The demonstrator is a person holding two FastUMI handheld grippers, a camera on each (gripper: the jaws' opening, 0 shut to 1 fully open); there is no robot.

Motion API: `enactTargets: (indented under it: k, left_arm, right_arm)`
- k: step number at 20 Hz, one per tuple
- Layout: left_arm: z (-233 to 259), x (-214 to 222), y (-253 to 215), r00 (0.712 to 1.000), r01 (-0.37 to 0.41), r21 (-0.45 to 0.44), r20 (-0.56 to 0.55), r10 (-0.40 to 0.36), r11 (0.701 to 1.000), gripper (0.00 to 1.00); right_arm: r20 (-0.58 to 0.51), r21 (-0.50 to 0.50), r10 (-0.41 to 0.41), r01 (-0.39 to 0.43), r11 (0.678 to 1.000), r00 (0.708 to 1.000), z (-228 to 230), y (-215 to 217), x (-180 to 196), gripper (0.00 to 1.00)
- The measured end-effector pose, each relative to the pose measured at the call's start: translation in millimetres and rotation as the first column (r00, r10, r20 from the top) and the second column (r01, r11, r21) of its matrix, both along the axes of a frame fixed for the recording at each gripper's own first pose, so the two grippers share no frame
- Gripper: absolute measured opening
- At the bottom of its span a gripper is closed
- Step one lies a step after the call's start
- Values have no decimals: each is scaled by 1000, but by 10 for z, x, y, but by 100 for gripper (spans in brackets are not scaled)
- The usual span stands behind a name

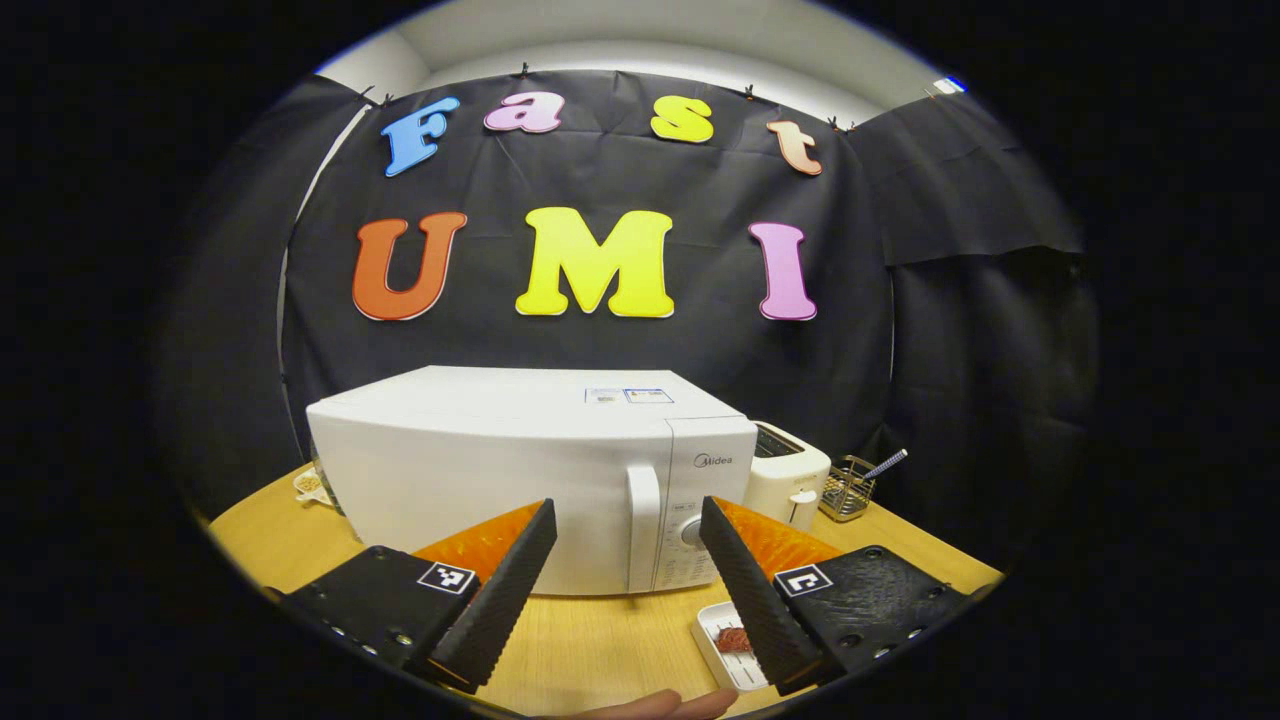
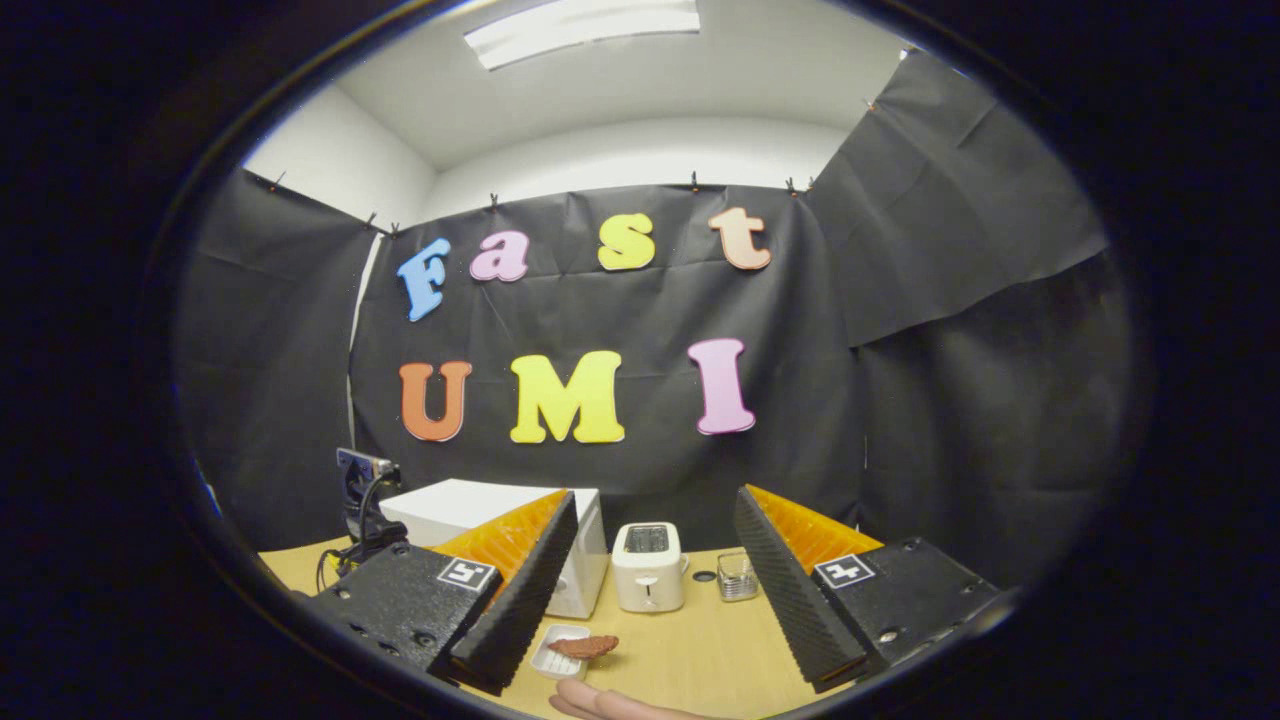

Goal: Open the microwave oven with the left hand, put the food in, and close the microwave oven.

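Black cloth backs the wooden desk [image 1: 600, 650] where the closed microwave [image 1: 480, 470] stands, so the spread, empty left claw [image 1: 625, 560] is best aligned squarely on the door handle [image 1: 643, 525] before pulling; the food [image 2: 583, 646] waits in its tray.

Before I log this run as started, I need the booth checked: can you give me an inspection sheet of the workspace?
Surface: wooden table, bare in front of the microwave.
Job's things: microwave, door shut, handle untouched; food on a white tray near the table's front.
Clutter: toaster; wire basket with a utensil in it; small dish behind the microwave's left side.
Grippers: left hand-held gripper open, aimed at the handle, short of it; right hand-held gripper open, above the table.
Cables: dark cable by a stand left of the microwave.
Surroundings: black cloth, ceiling light.
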State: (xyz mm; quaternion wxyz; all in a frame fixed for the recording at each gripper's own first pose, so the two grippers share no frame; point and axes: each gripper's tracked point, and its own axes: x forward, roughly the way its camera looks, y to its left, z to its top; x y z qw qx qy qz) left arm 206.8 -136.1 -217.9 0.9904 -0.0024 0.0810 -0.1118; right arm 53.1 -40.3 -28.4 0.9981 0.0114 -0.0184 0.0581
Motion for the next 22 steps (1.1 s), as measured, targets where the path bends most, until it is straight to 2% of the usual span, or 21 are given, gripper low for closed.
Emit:
enactTargets:
  k: [1,3,4,5,6,7,8,9,10,11,12,14,15,16,17,18,19,20,21,22]
  left_arm:
    - [-73,51,-43,1000,1,2,-5,-1,1000,93]
    - [-233,169,-112,1000,-1,-4,-17,1,1000,93]
    - [-323,228,-164,1000,-2,-12,-25,1,1000,93]
    - [-378,279,-203,1000,1,-17,-28,-2,1000,93]
    - [-426,342,-224,1000,0,-15,-21,-1,1000,93]
    - [-473,415,-213,1000,-11,-4,-19,11,1000,93]
    - [-532,487,-186,999,-27,9,-18,27,1000,93]
    - [-586,535,-184,999,-29,22,-17,29,999,93]
    - [-604,592,-195,1000,-27,23,-9,27,999,80]
    - [-627,639,-214,1000,-22,23,-2,22,999,72]
    - [-647,689,-193,999,-32,25,7,32,999,69]
    - [-678,715,-145,998,-68,20,11,68,997,53]
    - [-660,738,-137,996,-85,21,9,85,996,48]
    - [-699,736,-156,996,-92,13,-11,92,996,26]
    - [-702,720,-153,995,-94,5,-22,95,996,31]
    - [-674,733,-126,995,-102,1,-19,102,995,31]
    - [-670,714,-126,994,-105,-5,-28,105,994,14]
    - [-669,689,-121,994,-110,0,-26,110,994,21]
    - [-678,721,-133,993,-117,0,-23,117,993,9]
    - [-679,697,-125,993,-117,2,-25,117,993,13]
  right_arm:
    - [-1,-4,-5,5,1000,1000,-18,-32,22,90]
    - [-9,-8,-10,10,1000,1000,-62,-76,75,90]
    - [-18,-9,-9,9,1000,1000,-78,-84,104,100]
    - [-29,-13,-6,6,1000,1000,-116,-98,121,100]
    - [-39,-16,-2,2,1000,999,-126,-97,148,90]
    - [-46,-19,-1,0,1000,999,-140,-109,170,100]
    - [-54,-21,-3,2,1000,999,-152,-128,194,90]
    - [-58,-24,-5,4,1000,998,-170,-160,204,90]
    - [-61,-26,-9,7,1000,998,-177,-189,227,100]
    - [-63,-27,-11,10,1000,998,-183,-208,251,100]
    - [-64,-27,-14,12,1000,998,-181,-226,275,90]
    - [-68,-23,-21,19,1000,997,-198,-286,298,90]
    - [-70,-20,-24,22,1000,997,-213,-304,303,90]
    - [-73,-18,-26,25,1000,997,-233,-324,303,100]
    - [-75,-14,-28,27,1000,997,-256,-339,306,100]
    - [-80,-8,-30,29,1000,996,-264,-349,314,100]
    - [-85,-5,-30,29,1000,996,-283,-346,320,100]
    - [-92,-4,-33,33,999,995,-305,-357,325,90]
    - [-97,-3,-38,38,999,995,-328,-381,319,90]
    - [-100,-4,-41,41,999,994,-327,-390,320,90]
